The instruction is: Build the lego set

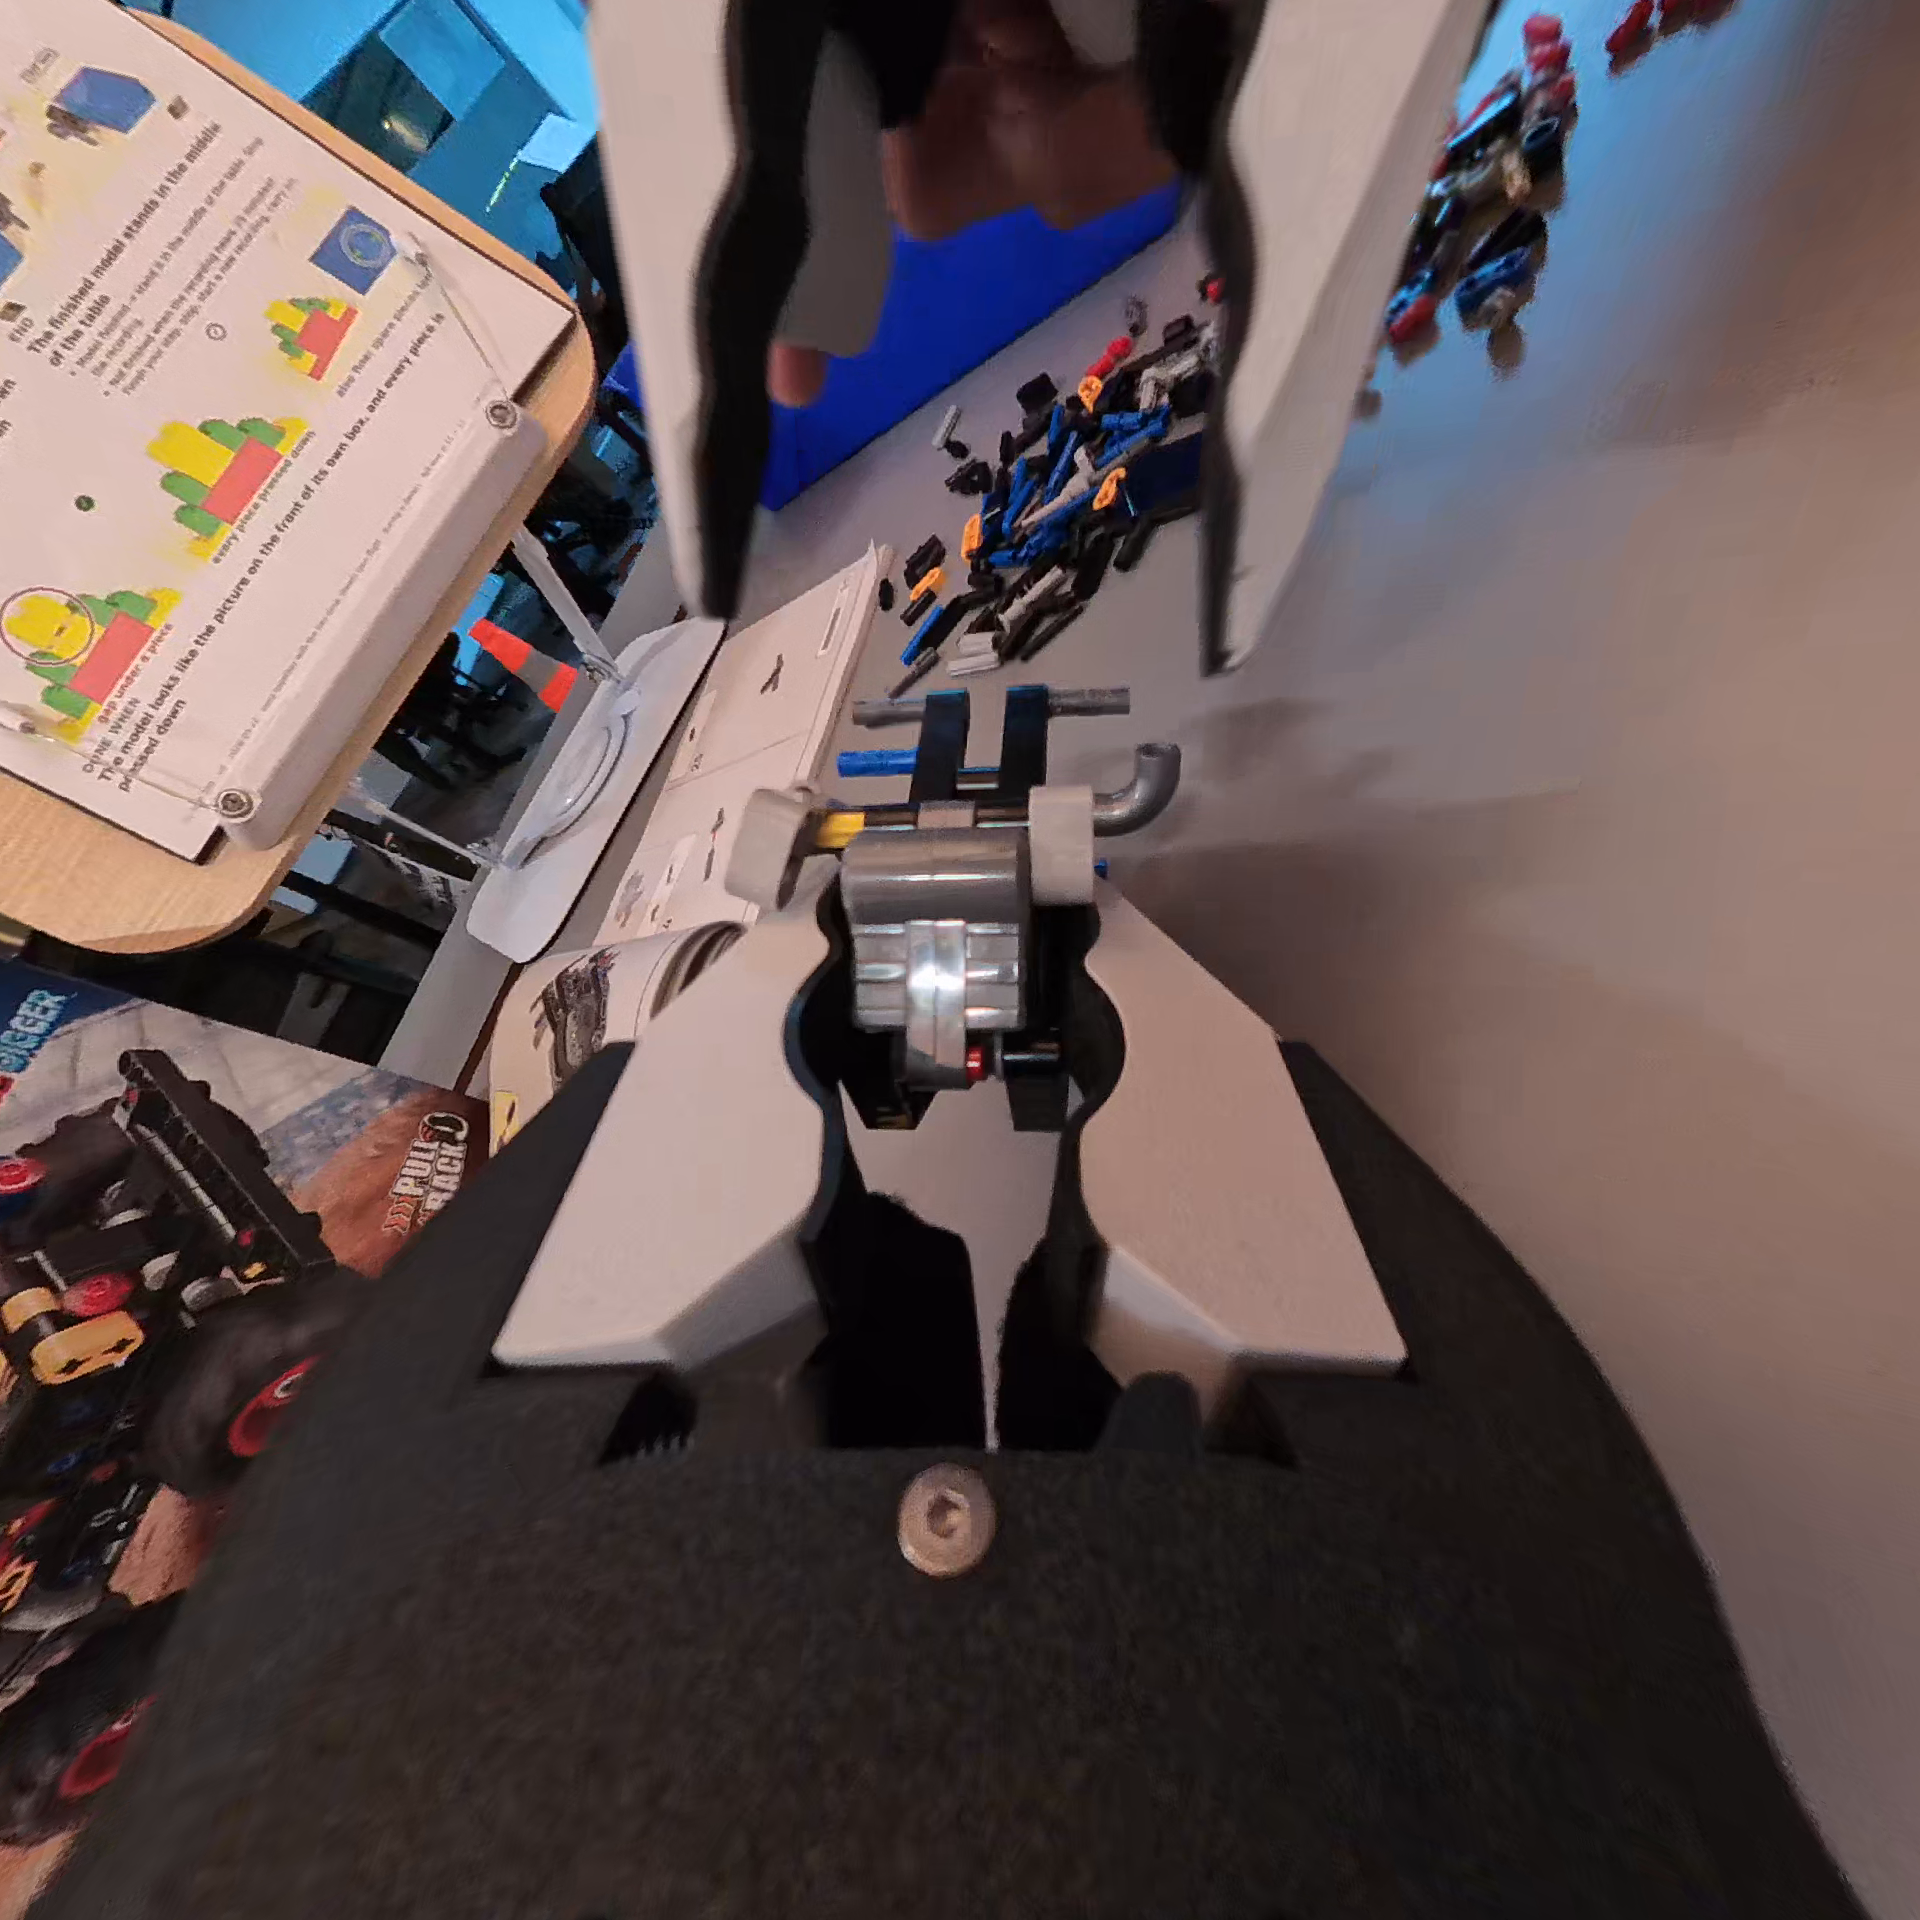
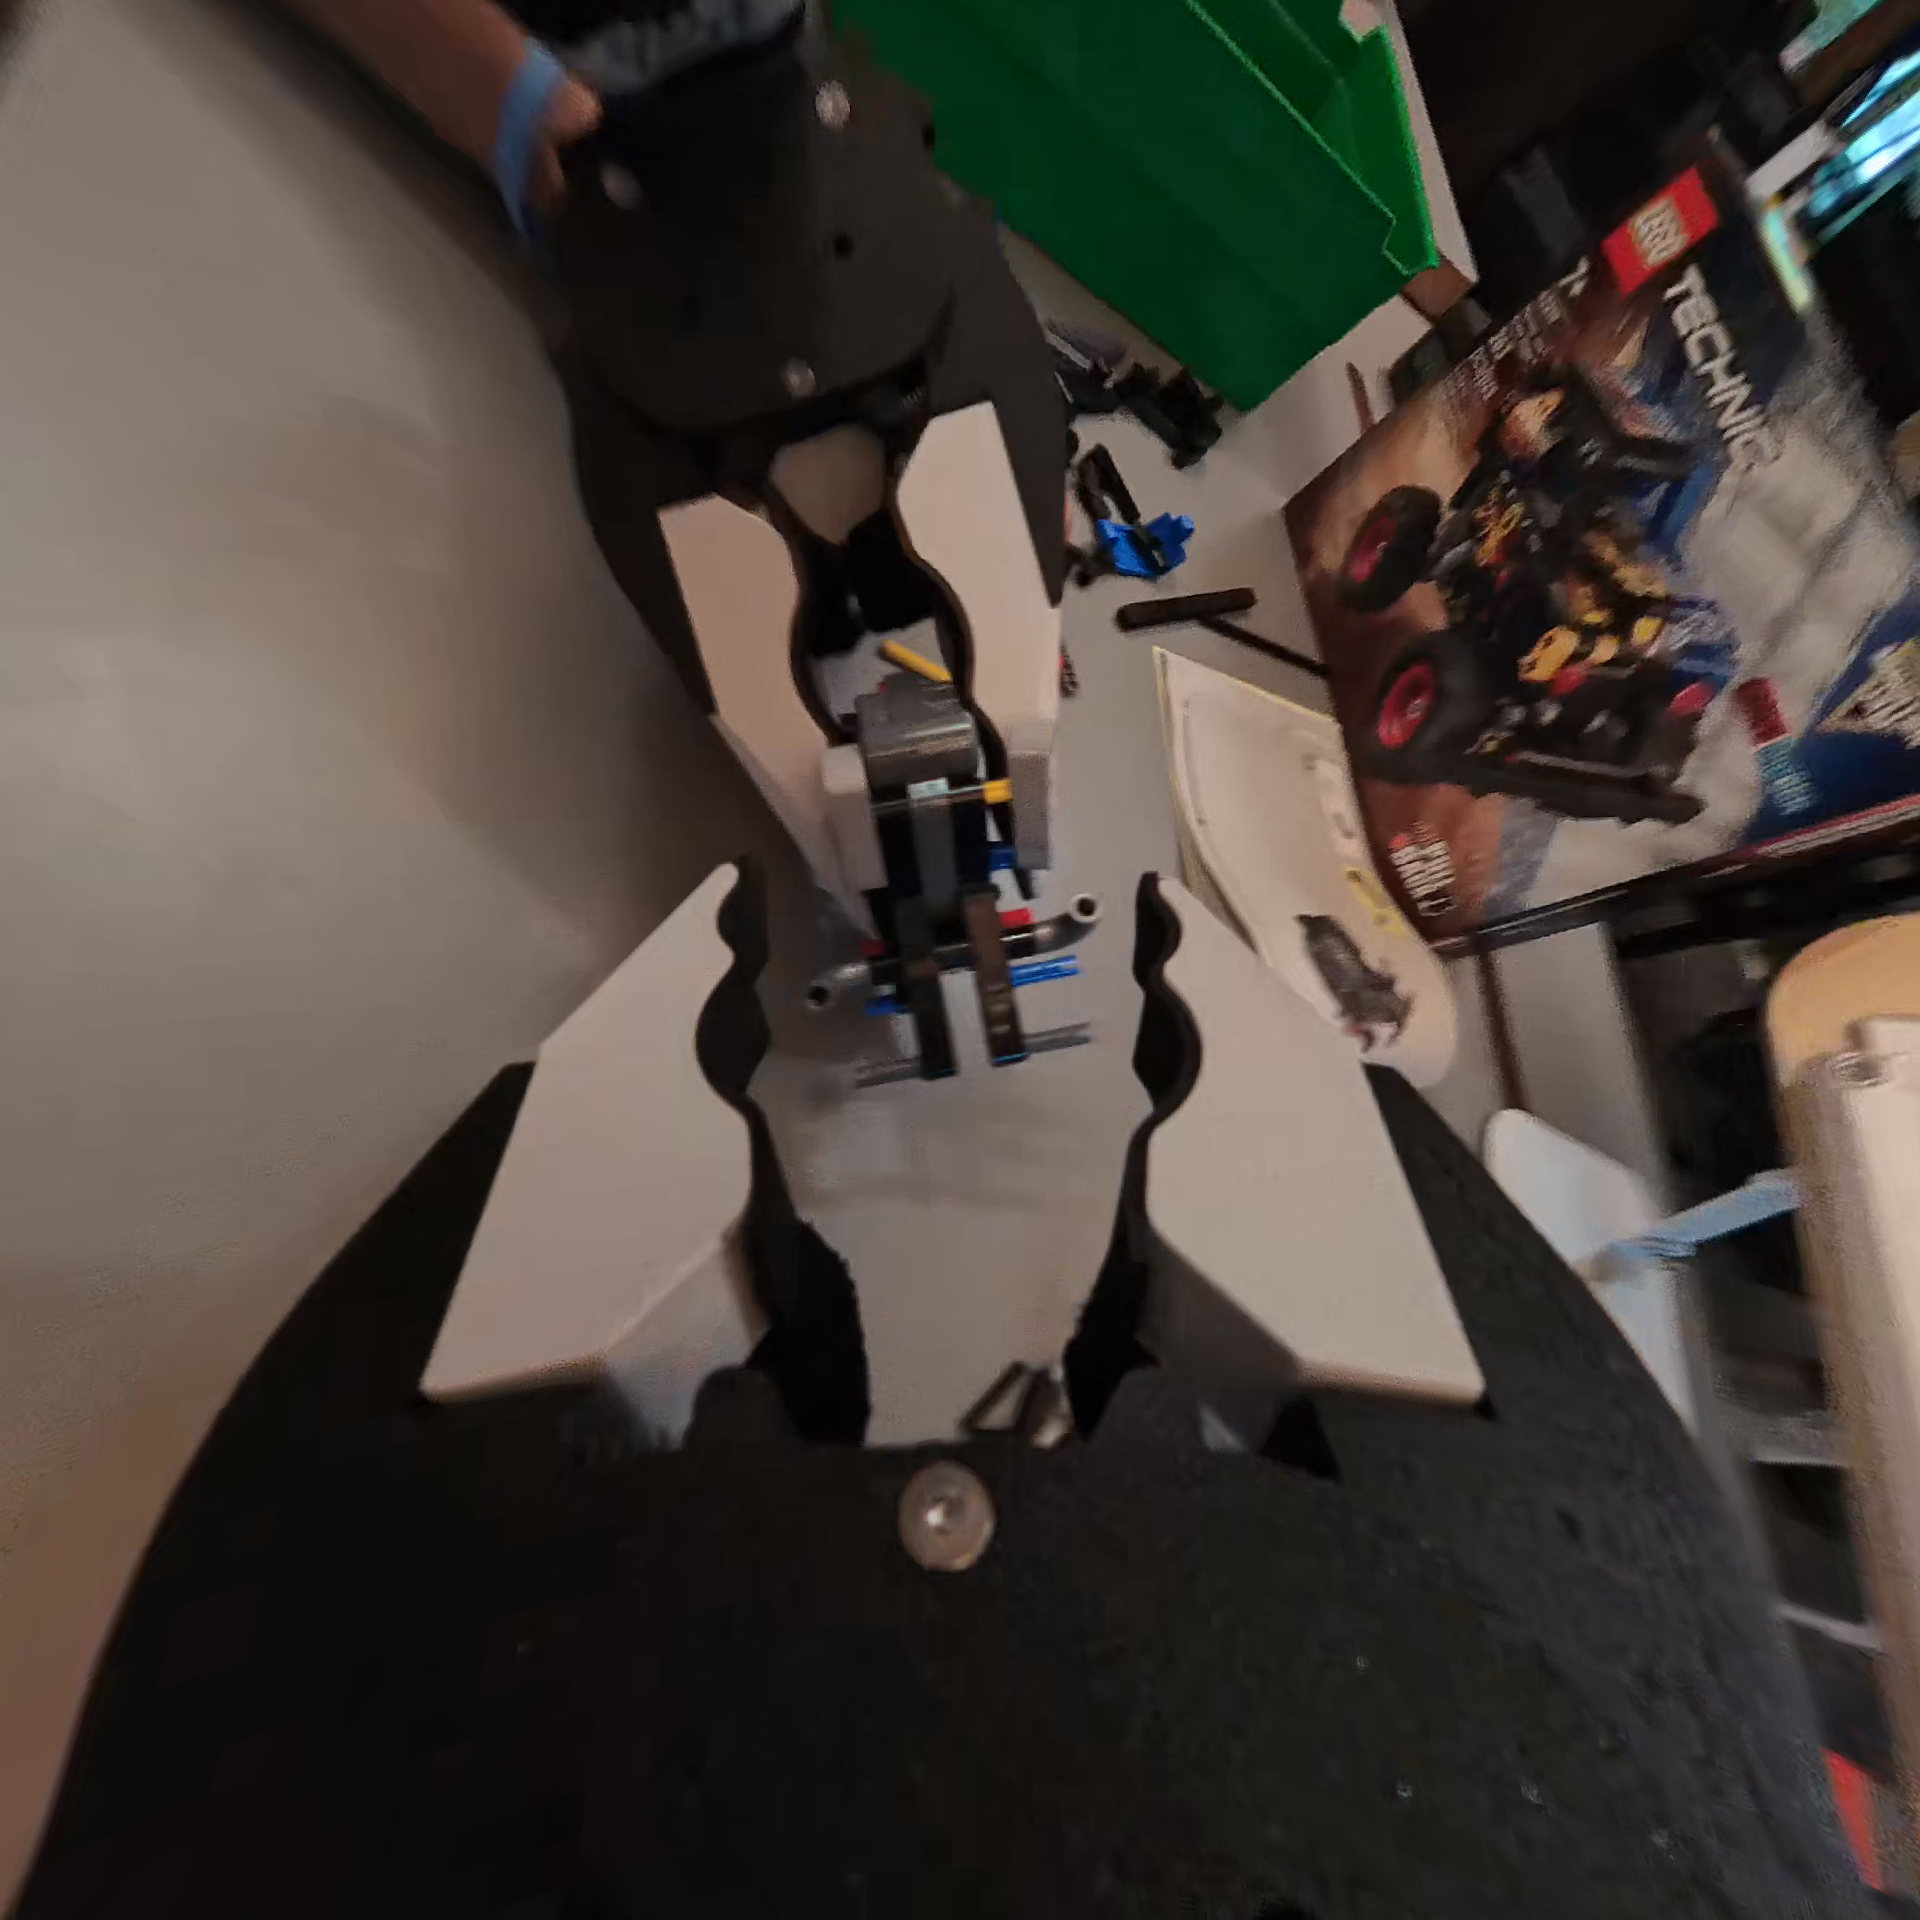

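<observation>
My left gripper (image 1: 951, 966) is shut on a partly built lego assembly (image 1: 940, 935): a grey motor block with black beams, grey and blue axles and a grey curved pipe sticking out forward. My right gripper (image 1: 966, 623) comes in from the top of the left wrist view, open, its tips just beyond the assembly's black beams. In the right wrist view the right gripper (image 2: 945, 904) is open and empty, with the assembly (image 2: 940, 935) between its fingertips. The left gripper (image 2: 925, 769) holds the assembly from the far side, above the white table (image 2: 260, 623).
A pile of loose blue, black and orange pieces (image 1: 1060, 499) lies beyond the assembly, another pile (image 1: 1486, 208) farther right, by a blue bin (image 1: 935, 312). An open booklet (image 2: 1268, 810), the set's box (image 2: 1610, 623), green bins (image 2: 1195, 156) and a board on a stand (image 1: 239, 416) line one table side. Spacing between my two grippers at the tips: around 5 cm.
</observation>
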Demonstrator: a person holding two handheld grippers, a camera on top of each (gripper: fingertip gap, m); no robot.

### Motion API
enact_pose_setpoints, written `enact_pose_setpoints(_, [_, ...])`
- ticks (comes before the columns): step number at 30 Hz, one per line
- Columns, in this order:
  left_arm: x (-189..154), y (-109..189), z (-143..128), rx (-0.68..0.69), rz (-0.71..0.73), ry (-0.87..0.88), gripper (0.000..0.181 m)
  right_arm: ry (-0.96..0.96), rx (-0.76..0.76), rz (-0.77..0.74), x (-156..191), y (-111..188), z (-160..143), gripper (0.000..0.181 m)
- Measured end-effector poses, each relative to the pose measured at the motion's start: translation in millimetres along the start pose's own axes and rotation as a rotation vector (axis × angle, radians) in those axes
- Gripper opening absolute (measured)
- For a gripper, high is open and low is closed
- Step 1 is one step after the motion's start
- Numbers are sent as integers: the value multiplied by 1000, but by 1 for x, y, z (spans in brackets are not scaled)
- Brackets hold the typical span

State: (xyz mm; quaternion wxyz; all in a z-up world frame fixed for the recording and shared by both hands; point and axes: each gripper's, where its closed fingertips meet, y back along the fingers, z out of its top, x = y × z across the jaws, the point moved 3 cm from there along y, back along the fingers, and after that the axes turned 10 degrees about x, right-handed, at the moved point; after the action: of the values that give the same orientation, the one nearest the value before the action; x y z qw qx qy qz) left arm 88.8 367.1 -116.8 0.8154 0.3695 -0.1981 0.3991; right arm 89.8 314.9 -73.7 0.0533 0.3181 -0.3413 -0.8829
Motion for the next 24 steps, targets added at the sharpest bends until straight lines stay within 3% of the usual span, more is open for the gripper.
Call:
enact_pose_setpoints(4, [-4, -1, 0, 12, -17, -9, 32, 105, 61, 69, 4, -21, -5, 67])
enact_pose_setpoints(8, [-6, -3, -1, 41, -23, -18, 32, 140, 33, 32, 7, -32, -3, 48])
enact_pose_setpoints(20, [-7, -5, 1, 131, 15, -69, 33, 114, -36, 90, 6, -30, -7, 47])
enact_pose_setpoints(24, [-1, -10, -2, 151, 88, -78, 34, 124, -3, 37, 1, -34, -8, 47])
